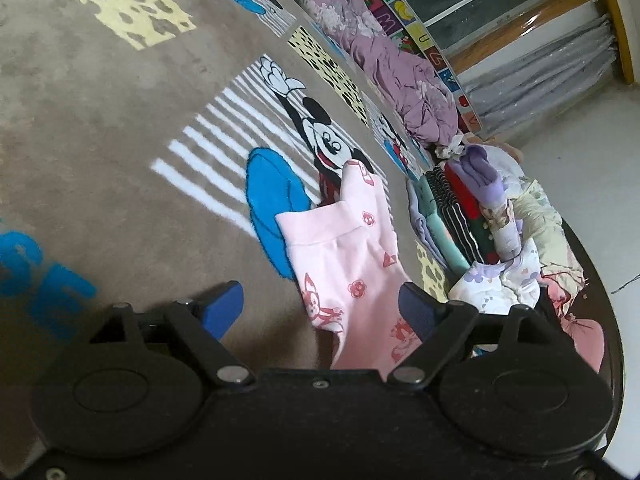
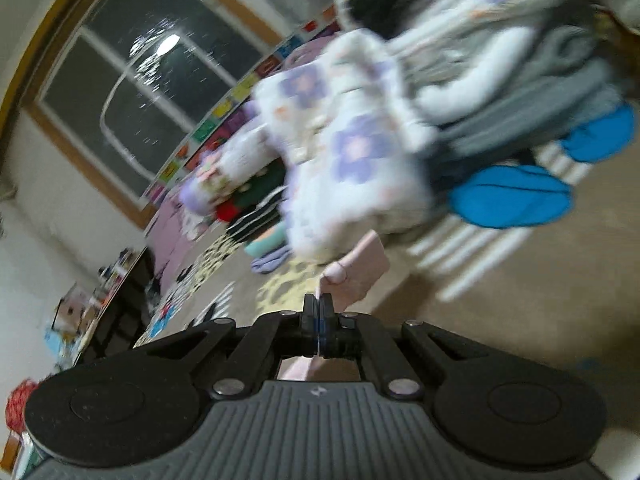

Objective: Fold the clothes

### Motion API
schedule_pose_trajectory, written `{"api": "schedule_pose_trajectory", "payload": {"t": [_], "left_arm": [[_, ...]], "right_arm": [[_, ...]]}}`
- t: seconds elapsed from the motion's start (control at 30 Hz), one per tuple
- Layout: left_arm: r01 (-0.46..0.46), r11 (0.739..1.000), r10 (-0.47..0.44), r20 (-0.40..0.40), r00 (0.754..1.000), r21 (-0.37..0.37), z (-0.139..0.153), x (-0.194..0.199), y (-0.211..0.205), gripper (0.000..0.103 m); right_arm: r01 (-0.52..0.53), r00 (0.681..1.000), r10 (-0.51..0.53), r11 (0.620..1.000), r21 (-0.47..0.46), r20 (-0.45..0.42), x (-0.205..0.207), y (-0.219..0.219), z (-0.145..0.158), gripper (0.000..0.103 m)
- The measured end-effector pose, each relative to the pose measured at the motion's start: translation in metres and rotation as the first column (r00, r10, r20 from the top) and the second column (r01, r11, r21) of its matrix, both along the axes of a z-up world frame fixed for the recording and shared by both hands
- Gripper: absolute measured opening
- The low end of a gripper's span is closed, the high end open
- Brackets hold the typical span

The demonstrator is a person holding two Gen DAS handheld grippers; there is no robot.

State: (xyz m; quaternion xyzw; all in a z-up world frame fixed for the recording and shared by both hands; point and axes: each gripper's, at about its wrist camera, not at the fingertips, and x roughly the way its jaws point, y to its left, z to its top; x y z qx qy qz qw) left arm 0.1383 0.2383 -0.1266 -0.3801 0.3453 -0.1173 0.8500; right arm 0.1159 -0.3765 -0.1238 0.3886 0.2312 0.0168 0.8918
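Pink garment half-lifted over a cartoon carpet, one gripper clamped on it, the other spread wide.

The left gripper (image 1: 322, 300) has its blue fingers (image 1: 226, 298) wide apart and holds nothing; the pink garment (image 1: 348, 264) with red prints lies just ahead of them and reaches back between them, close against the right-hand finger, on the brown carpet (image 1: 100, 152) with its mouse picture. Beyond the right-hand finger stands a row of folded clothes (image 1: 456, 216), with a floral white bundle (image 1: 496, 280) beside it. The right gripper (image 2: 318, 312) has its fingers pressed together on a thin edge of the pink garment (image 2: 360, 276), which rises ahead of the tips; the view past them is blurred, showing a floral white bundle (image 2: 352, 148).
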Motion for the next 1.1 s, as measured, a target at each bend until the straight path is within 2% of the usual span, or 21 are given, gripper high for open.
{"api": "schedule_pose_trajectory", "payload": {"t": [0.23, 0.4, 0.5, 0.6, 0.73, 0.83, 0.93, 1.1], "left_arm": [[-0.010, 1.000, 0.010, 0.007, 1.000, 0.029, 0.002, -0.002, 0.001, 0.085], [-0.017, 0.999, 0.016, 0.011, 1.000, 0.042, 0.003, -0.002, 0.002, 0.085], [-0.021, 0.999, 0.021, 0.013, 1.000, 0.049, 0.003, -0.003, 0.003, 0.085], [-0.027, 0.999, 0.027, 0.015, 1.000, 0.045, 0.004, -0.001, 0.003, 0.085], [-0.048, 0.999, 0.048, 0.010, 0.999, 0.023, 0.002, 0.007, 0.000, 0.084], [-0.055, 0.998, 0.055, -0.016, 0.998, -0.007, -0.006, 0.016, -0.003, 0.076], [-0.063, 0.998, 0.063, -0.017, 0.998, 0.003, -0.009, 0.023, -0.010, 0.072], [-0.058, 0.998, 0.058, 0.011, 0.998, -0.030, -0.015, 0.035, -0.018, 0.071]], "right_arm": [[0.104, 0.992, -0.103, 0.995, 0.006, -0.072, -0.012, -0.030, -0.030, 0.003], [0.152, 0.979, -0.151, 0.988, -0.002, -0.135, -0.019, -0.033, -0.050, 0.003], [0.180, 0.974, -0.170, 0.982, 0.054, -0.151, -0.027, -0.033, -0.067, 0.005], [0.220, 0.973, -0.204, 0.960, 0.172, -0.110, -0.044, -0.037, -0.082, 0.005], [0.213, 0.977, -0.211, 0.952, 0.222, -0.033, -0.059, -0.036, -0.095, 0.004], [0.200, 0.980, -0.198, 0.962, 0.187, -0.029, -0.057, -0.031, -0.092, 0.006], [0.189, 0.982, -0.190, 0.962, 0.195, -0.011, -0.056, -0.032, -0.093, 0.007], [0.181, 0.982, -0.187, 0.964, 0.195, 0.011, -0.057, -0.032, -0.095, 0.007]]}}
